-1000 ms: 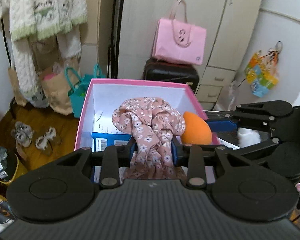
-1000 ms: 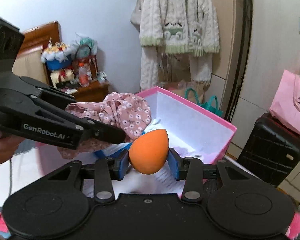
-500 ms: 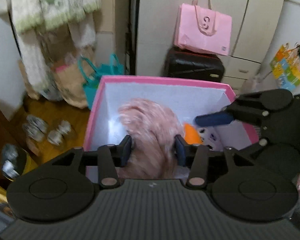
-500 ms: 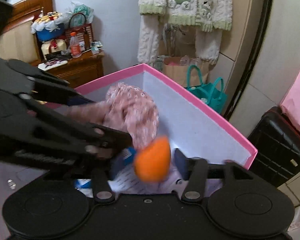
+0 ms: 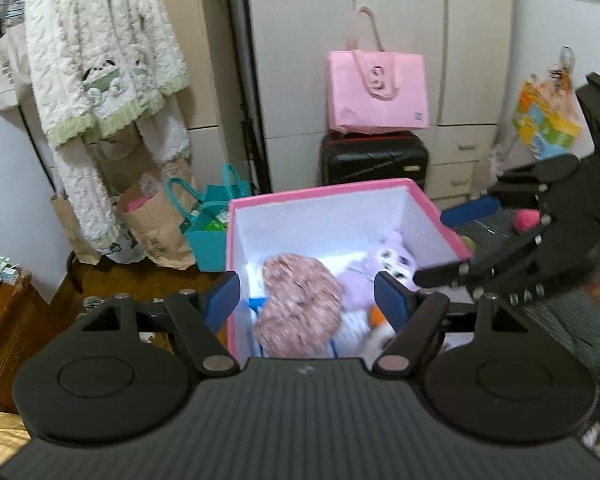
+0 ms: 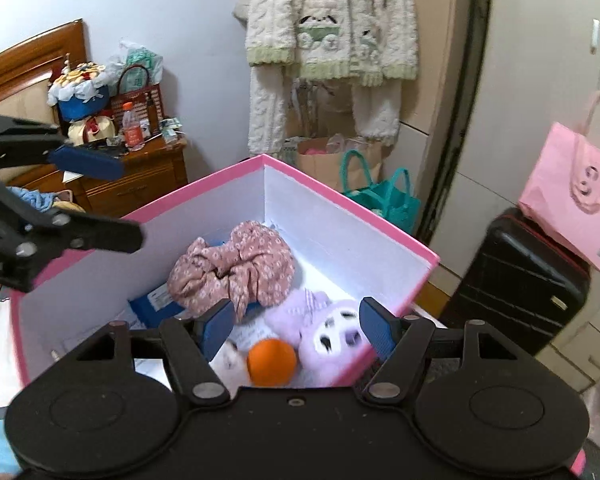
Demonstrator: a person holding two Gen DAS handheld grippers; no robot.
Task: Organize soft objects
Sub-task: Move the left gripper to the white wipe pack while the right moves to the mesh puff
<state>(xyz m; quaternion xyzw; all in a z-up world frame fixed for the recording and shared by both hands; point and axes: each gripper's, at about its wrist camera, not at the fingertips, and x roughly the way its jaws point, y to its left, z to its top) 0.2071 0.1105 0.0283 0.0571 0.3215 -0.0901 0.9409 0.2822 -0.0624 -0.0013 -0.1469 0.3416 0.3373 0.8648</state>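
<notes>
Both the left gripper (image 5: 307,300) and right gripper (image 6: 296,326) hang open and empty above the pink box (image 6: 352,208); the floral cloth (image 6: 236,266) lies below, far-left of the right jaws.

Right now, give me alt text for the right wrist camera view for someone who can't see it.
The open right gripper hovers over a pink box holding a floral cloth, a purple plush toy and an orange sponge. The left gripper, also open, reaches in from the left.

Floral cloth (image 6: 236,268), orange sponge (image 6: 271,362), seemingly boxed.
</notes>
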